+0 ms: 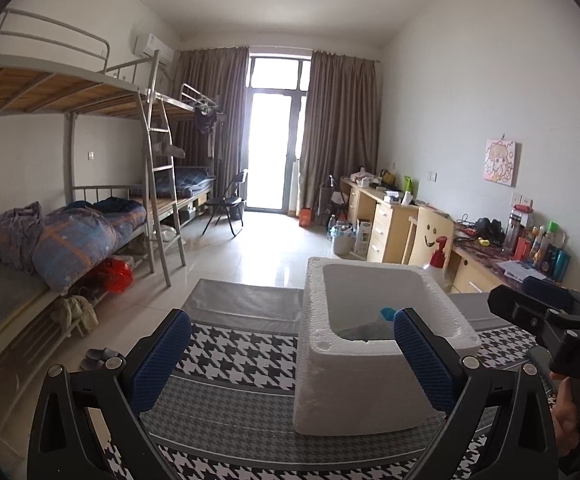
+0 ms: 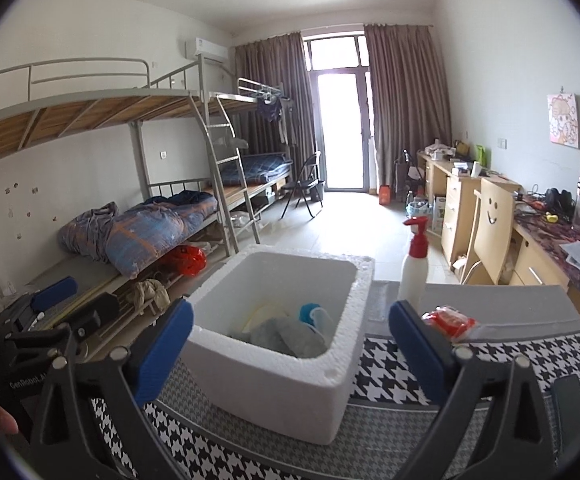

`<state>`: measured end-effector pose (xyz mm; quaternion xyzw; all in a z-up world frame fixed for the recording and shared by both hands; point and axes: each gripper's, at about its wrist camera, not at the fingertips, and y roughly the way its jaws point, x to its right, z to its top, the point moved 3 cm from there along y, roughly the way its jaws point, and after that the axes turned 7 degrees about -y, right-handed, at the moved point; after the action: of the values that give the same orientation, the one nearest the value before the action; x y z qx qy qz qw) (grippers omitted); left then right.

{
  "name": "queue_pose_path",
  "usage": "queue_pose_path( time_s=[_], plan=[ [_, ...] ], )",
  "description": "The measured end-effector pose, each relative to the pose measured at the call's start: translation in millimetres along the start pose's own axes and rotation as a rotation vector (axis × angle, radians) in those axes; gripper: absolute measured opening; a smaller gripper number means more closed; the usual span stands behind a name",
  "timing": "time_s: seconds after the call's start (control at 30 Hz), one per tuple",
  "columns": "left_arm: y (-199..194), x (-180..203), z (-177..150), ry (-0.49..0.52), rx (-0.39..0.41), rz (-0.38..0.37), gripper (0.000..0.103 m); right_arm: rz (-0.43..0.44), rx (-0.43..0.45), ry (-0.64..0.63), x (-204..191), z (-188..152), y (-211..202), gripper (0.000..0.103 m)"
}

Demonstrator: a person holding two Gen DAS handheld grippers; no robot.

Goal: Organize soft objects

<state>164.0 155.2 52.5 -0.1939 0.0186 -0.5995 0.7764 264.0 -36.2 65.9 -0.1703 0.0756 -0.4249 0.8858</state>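
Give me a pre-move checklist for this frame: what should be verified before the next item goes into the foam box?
1. Right hand-held gripper open and empty: ok, nothing between its blue pads.
2. Left hand-held gripper open and empty: ok.
3. Foam box upright on the houndstooth cloth: ok.
4. Room left in the box: ok, soft items lie only at the bottom.
5. Red packet free to pick: ok, it lies on the cloth right of the box, uncovered.
6. Pump bottle clear of the path: cannot tell, it stands just behind the packet.
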Motion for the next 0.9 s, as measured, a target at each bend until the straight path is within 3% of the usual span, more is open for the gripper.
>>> queue_pose_path(
  time_s=[0.23,0.43,0.9],
  plan=[
    [-8,8,0,0.008,0.015,-0.022,0.102,-0.051,0.028,0.003,8,-7,-19,0.102],
    [-17,15,-2,0.026,0.030,-0.031,0.102,-0.045,0.023,0.022,16,-14,-30,0.102],
    [-44,20,-11,0.029,0.112,-0.055,0.102,-0.076,0.150,-0.011,9,-24,-65,0.102]
  ],
)
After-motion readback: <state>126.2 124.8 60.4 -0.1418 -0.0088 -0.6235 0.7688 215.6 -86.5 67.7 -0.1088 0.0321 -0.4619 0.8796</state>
